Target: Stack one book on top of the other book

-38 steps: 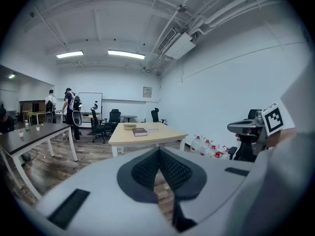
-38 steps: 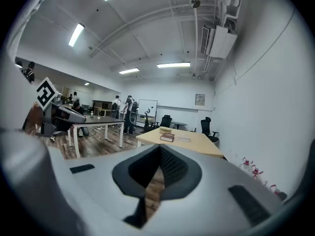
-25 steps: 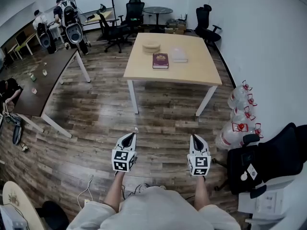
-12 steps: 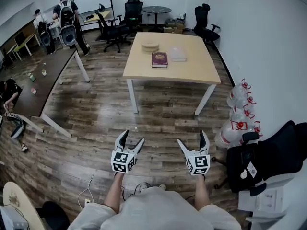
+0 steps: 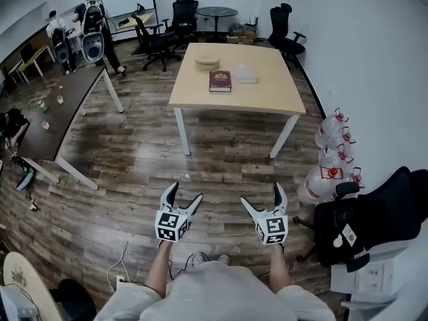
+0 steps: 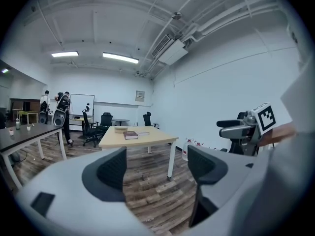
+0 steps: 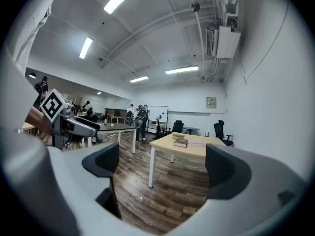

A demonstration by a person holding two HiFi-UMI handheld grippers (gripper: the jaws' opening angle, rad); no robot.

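The left hand-held gripper point(image 5: 185, 194) and right hand-held gripper point(image 5: 261, 195) have just opened wide, both empty. We first approach the table point(image 5: 234, 102), well ahead, where the maroon book point(image 5: 220, 81) lies beside the pale book point(image 5: 246, 74).

The floor point(image 5: 134, 152) is brown wood plank, streaky, with a soft sheen where the light falls. The light table point(image 5: 267, 95) has a pale, smooth, matt wood-look top on white painted legs point(image 5: 179, 131) that look like metal. Toward its far edge, the dark-red book point(image 5: 220, 81) shows a smooth, faintly glossy hard cover. The pale book point(image 5: 246, 73) just beside it looks matt. The water jugs point(image 5: 331, 134) are clear, glossy plastic. The dark table point(image 5: 63, 116) has a smooth brown top.
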